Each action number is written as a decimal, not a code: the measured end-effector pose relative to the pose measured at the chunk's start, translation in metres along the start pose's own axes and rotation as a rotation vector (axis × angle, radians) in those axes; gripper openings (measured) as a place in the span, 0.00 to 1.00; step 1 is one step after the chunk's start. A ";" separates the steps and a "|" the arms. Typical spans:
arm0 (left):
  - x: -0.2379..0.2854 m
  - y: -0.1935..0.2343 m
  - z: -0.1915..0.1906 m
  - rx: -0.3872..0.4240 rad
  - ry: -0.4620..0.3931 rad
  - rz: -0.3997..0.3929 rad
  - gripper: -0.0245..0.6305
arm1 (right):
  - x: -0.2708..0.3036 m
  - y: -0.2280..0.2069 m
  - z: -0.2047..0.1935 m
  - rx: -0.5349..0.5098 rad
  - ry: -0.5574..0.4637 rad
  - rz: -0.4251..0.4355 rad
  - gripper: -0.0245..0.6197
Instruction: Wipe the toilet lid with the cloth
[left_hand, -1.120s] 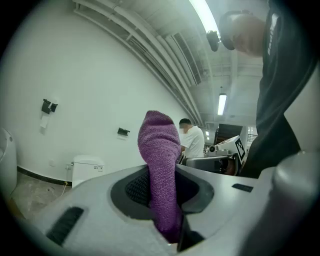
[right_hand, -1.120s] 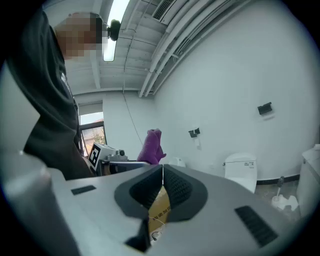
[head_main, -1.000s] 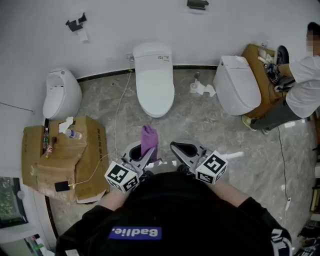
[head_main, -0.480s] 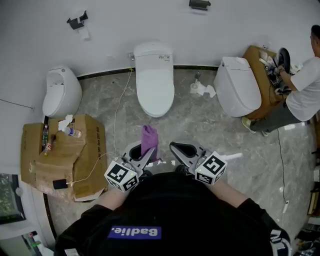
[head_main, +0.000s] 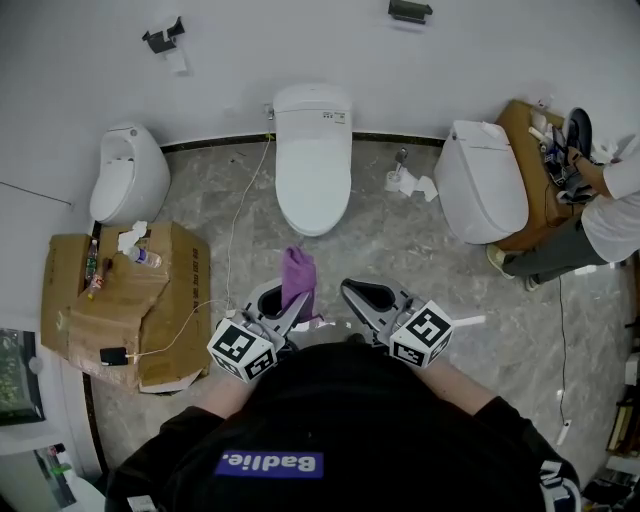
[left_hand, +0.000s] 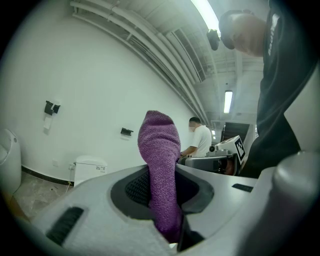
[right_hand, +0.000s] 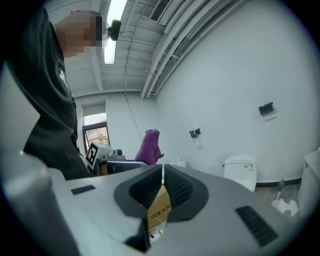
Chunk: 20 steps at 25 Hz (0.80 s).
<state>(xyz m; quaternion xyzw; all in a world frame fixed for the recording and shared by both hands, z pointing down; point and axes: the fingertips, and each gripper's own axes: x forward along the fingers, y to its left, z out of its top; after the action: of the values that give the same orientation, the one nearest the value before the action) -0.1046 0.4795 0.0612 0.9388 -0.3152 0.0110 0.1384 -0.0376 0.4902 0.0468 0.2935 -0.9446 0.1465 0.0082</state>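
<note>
A white toilet with its lid (head_main: 312, 170) down stands against the far wall, straight ahead of me; its tank shows small in the left gripper view as the toilet (left_hand: 90, 169) and in the right gripper view as the toilet (right_hand: 241, 170). My left gripper (head_main: 285, 297) is shut on a purple cloth (head_main: 297, 278), which sticks up from between the jaws as the cloth (left_hand: 161, 170). My right gripper (head_main: 362, 297) is shut with nothing in it, beside the left one. Both are held near my body, well short of the toilet.
A second white toilet (head_main: 482, 182) stands to the right, a urinal (head_main: 126, 175) to the left. A cardboard box (head_main: 125, 300) with bottles and a phone lies left on the floor, a cable running from it. A person (head_main: 590, 215) crouches at far right.
Both grippers and my view have shifted a little forward toward the middle toilet. The cloth stays gripped in the left gripper. The person at right has leaned further out of frame.
</note>
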 end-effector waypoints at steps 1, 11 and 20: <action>0.005 -0.002 0.001 0.003 -0.001 0.008 0.17 | -0.002 -0.005 0.001 0.000 -0.001 0.008 0.09; 0.034 0.006 0.007 0.013 -0.016 0.117 0.17 | -0.013 -0.041 -0.003 0.013 0.017 0.079 0.09; 0.054 0.052 0.006 -0.008 -0.018 0.083 0.17 | 0.028 -0.075 -0.005 0.011 0.067 0.047 0.09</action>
<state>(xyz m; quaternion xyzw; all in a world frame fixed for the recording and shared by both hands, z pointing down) -0.0926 0.4062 0.0746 0.9243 -0.3553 0.0071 0.1390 -0.0192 0.4170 0.0746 0.2661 -0.9497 0.1615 0.0348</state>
